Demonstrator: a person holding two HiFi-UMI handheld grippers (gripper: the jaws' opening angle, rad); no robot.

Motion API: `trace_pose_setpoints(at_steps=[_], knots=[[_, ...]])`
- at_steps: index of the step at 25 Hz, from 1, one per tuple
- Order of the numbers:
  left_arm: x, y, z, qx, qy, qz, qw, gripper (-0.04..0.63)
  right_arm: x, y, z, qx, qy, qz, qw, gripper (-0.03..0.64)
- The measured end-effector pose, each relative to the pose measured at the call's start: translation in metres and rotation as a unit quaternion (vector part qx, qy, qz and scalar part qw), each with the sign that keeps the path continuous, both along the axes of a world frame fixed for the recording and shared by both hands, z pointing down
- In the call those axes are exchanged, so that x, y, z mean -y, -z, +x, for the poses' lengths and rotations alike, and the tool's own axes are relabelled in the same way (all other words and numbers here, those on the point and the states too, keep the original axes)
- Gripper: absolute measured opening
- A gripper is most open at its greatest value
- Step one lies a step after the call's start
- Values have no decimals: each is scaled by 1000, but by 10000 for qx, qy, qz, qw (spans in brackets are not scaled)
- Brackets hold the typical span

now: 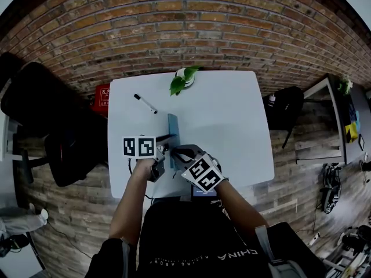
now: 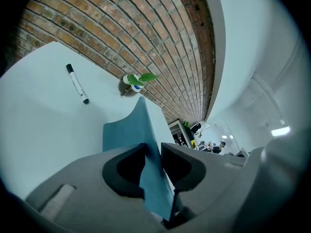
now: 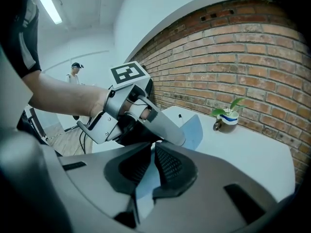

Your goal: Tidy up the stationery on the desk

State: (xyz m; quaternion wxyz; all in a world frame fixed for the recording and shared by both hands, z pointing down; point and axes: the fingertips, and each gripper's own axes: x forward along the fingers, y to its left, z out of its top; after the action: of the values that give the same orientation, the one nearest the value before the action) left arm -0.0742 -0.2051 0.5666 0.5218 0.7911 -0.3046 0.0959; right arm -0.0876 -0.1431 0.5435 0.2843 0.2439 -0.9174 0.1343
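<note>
So there's a white table [image 1: 232, 126] and both grippers sit at its near edge. Both are clamped on the same thing, a thin blue sheet [image 1: 173, 133] that stands on its edge. It runs straight out ahead of them across the tabletop.

The left gripper [image 2: 153, 152] has its jaws pinched tight on the sheet's near end. The right gripper [image 3: 151, 152] pinches the same sheet just beside it, its pads pressed onto both faces, so the two tips almost meet.

Well beyond the jaws there's a small potted plant [image 1: 184, 79] at the far edge. A black marker [image 1: 145, 103] lies loose ahead and off to the left gripper's left side.
</note>
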Motion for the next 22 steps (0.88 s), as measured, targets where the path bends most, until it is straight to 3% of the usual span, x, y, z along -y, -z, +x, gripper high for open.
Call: trace_pose_setpoints(at_steps=[14,22], knots=[[4,4,5,-424,373,-159,9983,95,11,-6,50,-29,-683,-48,9976,16],[3,10,30,-545,343,-123,9978,72,10,-9,83,-13,-964,-39,9953,15]])
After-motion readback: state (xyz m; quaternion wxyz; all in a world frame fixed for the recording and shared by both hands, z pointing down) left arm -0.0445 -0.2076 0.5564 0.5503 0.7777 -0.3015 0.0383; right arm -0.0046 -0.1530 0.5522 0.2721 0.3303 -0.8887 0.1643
